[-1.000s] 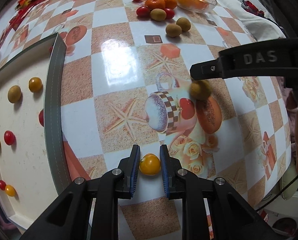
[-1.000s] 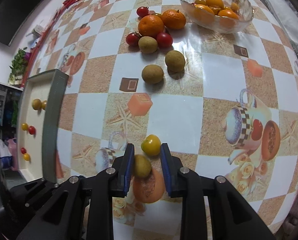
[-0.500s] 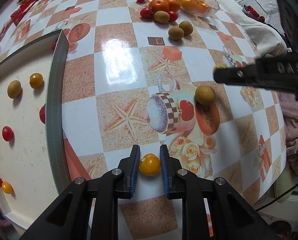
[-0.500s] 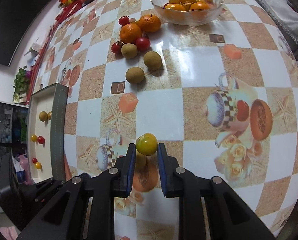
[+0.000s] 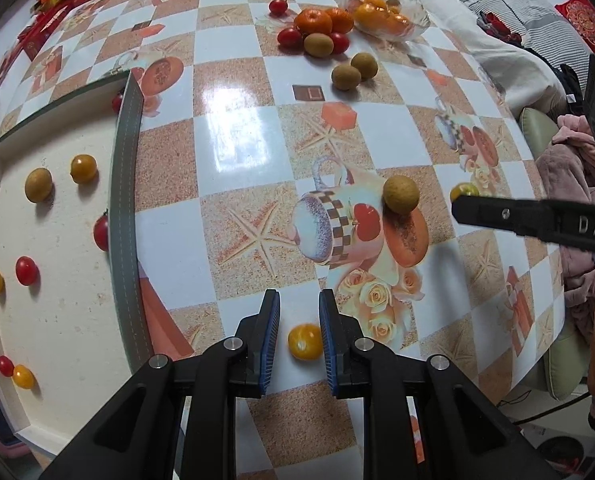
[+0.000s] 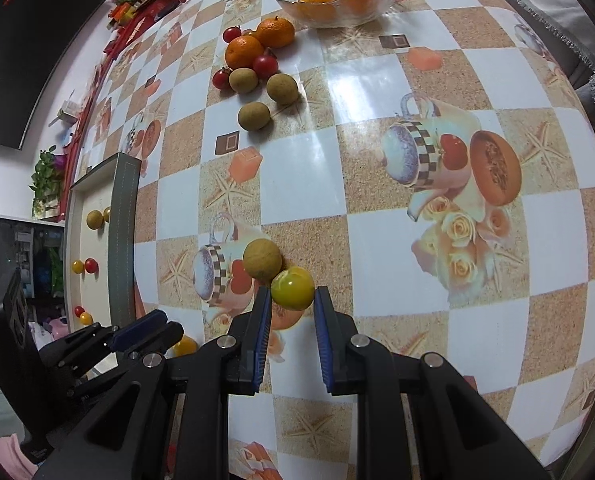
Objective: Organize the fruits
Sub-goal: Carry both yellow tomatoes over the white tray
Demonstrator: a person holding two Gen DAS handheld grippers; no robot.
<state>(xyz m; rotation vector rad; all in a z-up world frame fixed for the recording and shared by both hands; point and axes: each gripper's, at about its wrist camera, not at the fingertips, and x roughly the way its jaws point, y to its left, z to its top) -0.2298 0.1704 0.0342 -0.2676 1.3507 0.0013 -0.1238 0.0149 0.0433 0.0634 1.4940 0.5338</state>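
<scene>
My left gripper (image 5: 299,312) is open, its jaws either side of a yellow cherry tomato (image 5: 305,342) lying on the tablecloth. My right gripper (image 6: 292,304) is shut on a yellow-green tomato (image 6: 292,288) and holds it above the table, just beside a brown longan (image 6: 262,259) that lies on the cloth; the same longan shows in the left wrist view (image 5: 400,194). A white tray (image 5: 57,320) at the left holds several small fruits.
A pile of oranges, red tomatoes and longans (image 5: 317,32) lies at the far side next to a glass bowl (image 6: 385,0) of oranges. Two more longans (image 5: 353,72) lie nearer. Bedding and clothes lie past the table's right edge.
My left gripper has opened and the yellow tomato now lies loose between its jaws. My right gripper has left the longan on the table and risen to the right, carrying the yellow-green tomato.
</scene>
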